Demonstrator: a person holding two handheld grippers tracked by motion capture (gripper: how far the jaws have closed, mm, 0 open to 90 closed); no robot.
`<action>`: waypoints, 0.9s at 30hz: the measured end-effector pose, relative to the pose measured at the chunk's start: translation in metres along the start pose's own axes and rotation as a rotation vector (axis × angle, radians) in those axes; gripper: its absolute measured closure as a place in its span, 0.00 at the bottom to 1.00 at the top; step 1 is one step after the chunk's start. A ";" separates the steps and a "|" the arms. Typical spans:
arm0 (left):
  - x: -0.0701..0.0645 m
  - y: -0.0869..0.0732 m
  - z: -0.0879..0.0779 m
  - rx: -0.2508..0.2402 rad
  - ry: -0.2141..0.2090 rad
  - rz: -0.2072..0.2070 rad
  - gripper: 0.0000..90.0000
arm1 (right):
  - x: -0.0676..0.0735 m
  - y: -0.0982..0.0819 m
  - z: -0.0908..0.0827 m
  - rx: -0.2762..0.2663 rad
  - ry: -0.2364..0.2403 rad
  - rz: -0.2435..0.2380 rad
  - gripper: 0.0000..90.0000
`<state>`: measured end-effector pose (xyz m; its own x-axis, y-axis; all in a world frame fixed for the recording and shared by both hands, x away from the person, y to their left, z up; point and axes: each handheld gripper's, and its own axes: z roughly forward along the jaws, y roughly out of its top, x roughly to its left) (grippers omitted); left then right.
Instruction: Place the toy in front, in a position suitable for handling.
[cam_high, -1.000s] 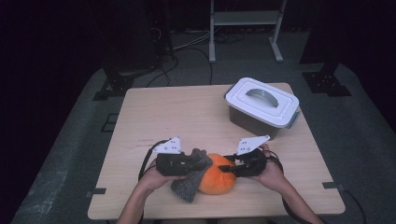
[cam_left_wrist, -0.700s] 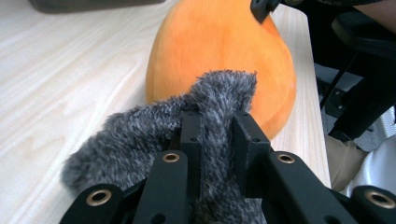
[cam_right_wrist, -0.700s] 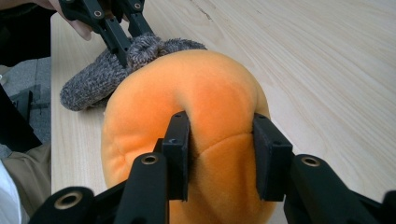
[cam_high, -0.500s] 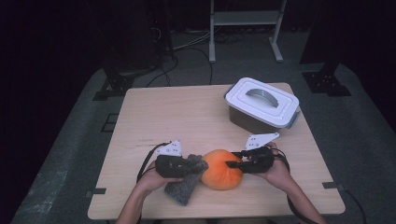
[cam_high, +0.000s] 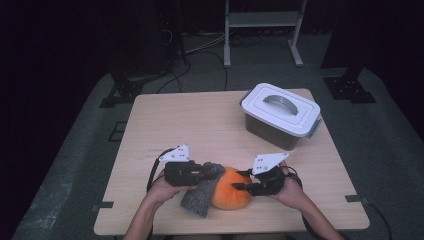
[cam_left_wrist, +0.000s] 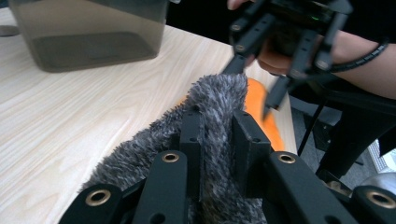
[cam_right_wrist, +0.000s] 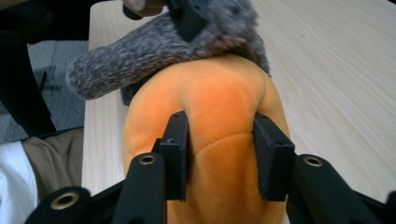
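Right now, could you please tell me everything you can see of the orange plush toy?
The orange plush toy is a rounded, soft, short-piled cushion with stitched seams, lying on the table near its front edge. A grey fuzzy cloth drapes over one end. The right hand-held gripper straddles a bulge of it, pads against the plush.

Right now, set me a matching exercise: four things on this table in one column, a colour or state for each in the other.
1. left gripper
2. right gripper
3. storage box
4. table

a. pale wood
b. white lid on, grey handle
c. clamped on the grey fuzzy cloth
d. jaws either side of the orange plush

Pairs: 1-c, 2-d, 3-b, 4-a
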<state>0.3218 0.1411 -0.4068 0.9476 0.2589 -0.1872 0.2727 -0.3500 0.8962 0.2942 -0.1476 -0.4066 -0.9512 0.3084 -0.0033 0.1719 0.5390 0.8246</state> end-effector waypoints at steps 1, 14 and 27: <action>0.000 -0.001 0.001 0.007 -0.003 -0.005 0.84 | 0.001 0.001 0.000 0.002 0.001 -0.005 0.64; -0.007 -0.004 0.011 0.071 -0.100 0.016 0.84 | -0.015 0.003 -0.013 -0.007 0.040 0.082 0.33; -0.007 -0.004 0.010 0.030 -0.114 0.014 0.85 | -0.019 -0.004 -0.004 0.060 0.134 0.141 0.48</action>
<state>0.3159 0.1312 -0.4128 0.9636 0.1506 -0.2210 0.2628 -0.3805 0.8867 0.3108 -0.1590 -0.4080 -0.9415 0.2790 0.1889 0.3171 0.5448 0.7763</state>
